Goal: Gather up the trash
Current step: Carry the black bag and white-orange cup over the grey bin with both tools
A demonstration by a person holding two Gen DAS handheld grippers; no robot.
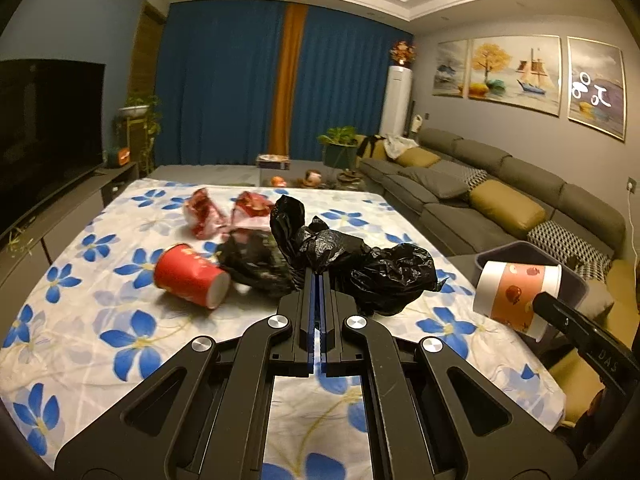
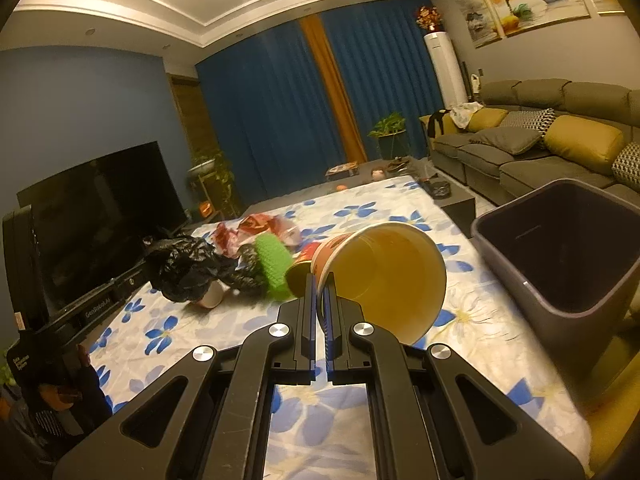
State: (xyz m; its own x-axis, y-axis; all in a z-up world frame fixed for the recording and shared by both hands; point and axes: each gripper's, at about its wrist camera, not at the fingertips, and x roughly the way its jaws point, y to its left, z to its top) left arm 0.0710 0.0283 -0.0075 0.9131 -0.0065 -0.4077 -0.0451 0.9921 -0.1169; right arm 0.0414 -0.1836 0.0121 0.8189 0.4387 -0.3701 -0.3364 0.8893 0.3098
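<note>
Paper cup (image 2: 384, 276) rim pinched in right claw (image 2: 319, 284), seemingly beside bin (image 2: 560, 248).

Home living room (sofa (image 1: 500, 184), television (image 1: 44, 128), curtains (image 1: 224, 84)).

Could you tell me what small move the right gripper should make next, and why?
Probably carry the paper cup a little further right, over the grey bin, before opening. The right gripper is shut on the cup's rim, and the cup hangs above the floral tablecloth, short of the bin's open mouth. The left gripper holds the black bag.
</note>
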